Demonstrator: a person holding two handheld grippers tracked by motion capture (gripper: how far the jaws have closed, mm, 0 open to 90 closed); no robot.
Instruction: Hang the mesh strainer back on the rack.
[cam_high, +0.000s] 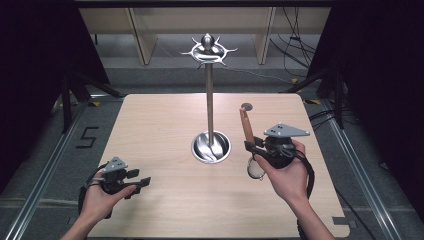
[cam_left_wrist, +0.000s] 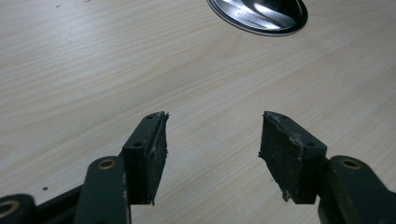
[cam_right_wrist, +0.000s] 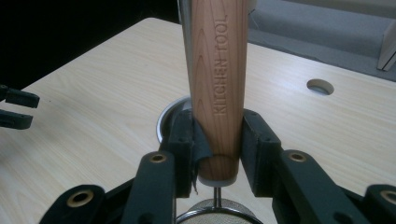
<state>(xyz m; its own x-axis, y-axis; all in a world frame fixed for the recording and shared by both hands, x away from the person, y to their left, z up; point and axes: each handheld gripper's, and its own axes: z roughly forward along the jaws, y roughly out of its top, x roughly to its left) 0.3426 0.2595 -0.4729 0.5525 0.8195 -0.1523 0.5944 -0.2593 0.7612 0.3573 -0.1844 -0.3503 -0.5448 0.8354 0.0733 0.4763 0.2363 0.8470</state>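
Light wood table (cam_high: 165, 120), seen from high view. My right gripper (cam_high: 255, 148) sits at the table's right side, held in the right hand (cam_high: 285, 175), grey three-cornered plate on top. Jaws closed on the wooden handle (cam_right_wrist: 217, 70) of a small mesh strainer (cam_high: 255, 167); right gripper view shows both pads pressed vs the handle near its lower end, "KITCHEN TOOL" stamped along the wood. Handle points up and away from me, slightly tilted; mesh bowl hangs below the jaws, close to the tabletop, can't tell if it's touching. Just beyond the handle tip there's a round hole (cam_high: 246, 106) in the table.

Centre of table: metal utensil stand (cam_high: 209, 100), upright pole rising from a shiny round base (cam_high: 211, 146), ring of hooks (cam_high: 208, 50) at top. Strainer is just right of the base, not touching it.

Left gripper (cam_high: 140, 184) is at the near-left of the table, in the left hand (cam_high: 102, 197), well apart from the stand. Left gripper view: jaws wide apart, nothing btwn them, bare wood under, pads (cam_left_wrist: 156, 154) worn at edges. Edge of the stand base shows at the top of that view.

Floor around the table is grey, cables (cam_high: 292, 45) at back right.
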